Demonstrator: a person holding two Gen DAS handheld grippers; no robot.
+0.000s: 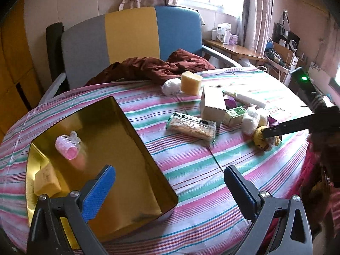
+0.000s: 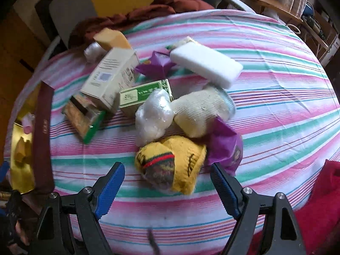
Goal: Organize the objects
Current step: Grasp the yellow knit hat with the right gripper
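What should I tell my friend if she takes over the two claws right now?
Left claw: open, empty, over the gold box's near corner.
Right claw: open, empty, above the yellow sock.
In the gold box: pink roller and a yellow sponge.
Still on the striped cloth: yellow sock, white sock, plastic bag, green box, tall carton, crackers, white sponge, purple wrappers, another yellow sponge.
Next, probably: grab the yellow sock and box it.

Pink-green-white striped tablecloth (image 1: 191, 170), gold-lined tin (image 1: 136, 155), pink hair roller (image 1: 67, 145), yellow sock bundle (image 2: 182, 163).
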